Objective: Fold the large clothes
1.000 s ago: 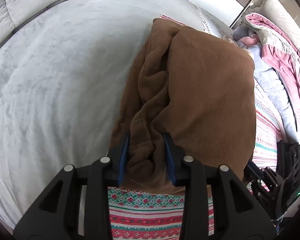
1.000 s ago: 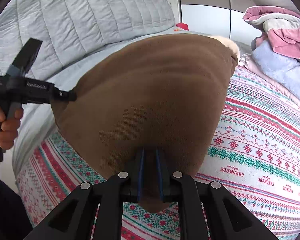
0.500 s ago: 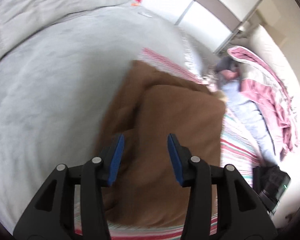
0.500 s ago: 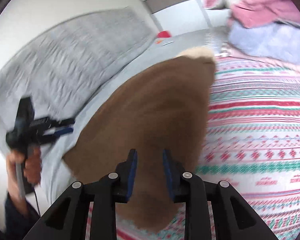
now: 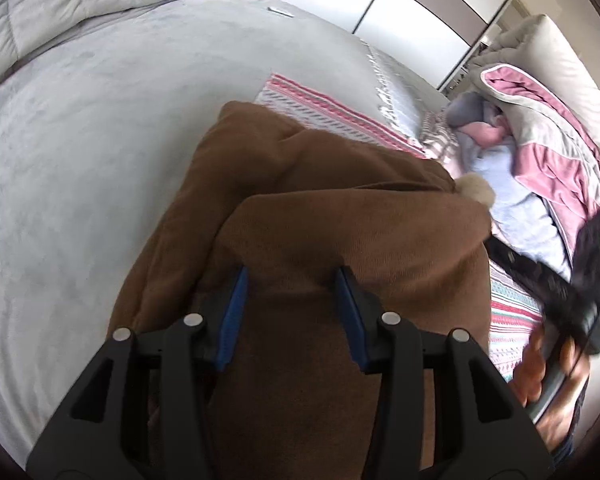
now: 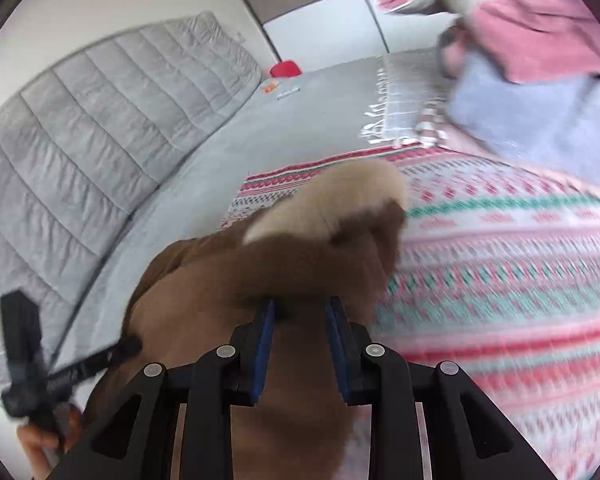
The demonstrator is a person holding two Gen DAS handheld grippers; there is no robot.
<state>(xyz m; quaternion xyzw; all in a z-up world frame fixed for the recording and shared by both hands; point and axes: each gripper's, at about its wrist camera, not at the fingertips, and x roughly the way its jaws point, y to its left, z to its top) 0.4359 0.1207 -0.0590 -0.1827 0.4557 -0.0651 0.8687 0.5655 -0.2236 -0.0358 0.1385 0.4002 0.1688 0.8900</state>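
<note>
With the brown garment lying folded on the bed, partly over the patterned blanket, I judge the step in hand to be squaring off this fold and choosing the next hold. Starting on my left side, the left gripper has its jaws parted with nothing between them, hovering just above the top layer; beyond them the cloth runs away in two stacked layers, the lower one bunched and sticking out to the left of the jaws. I would come down on that loose left edge first, since a crooked underlayer will make the next fold lopsided. The fabric looks thick and soft, so I expect it to spring back unless I take a deep bite through both layers.

Moving right, the right gripper is also released, jaws apart over the near right corner of the garment, with a pale fleecy lining turned up just ahead of them. I would tuck that lining under before closing. Past the jaws to the right lies the pile of pink and lilac clothes, well apart; I should keep the fold clear of it. This view is blurred, so I would steady it before gripping.
</note>
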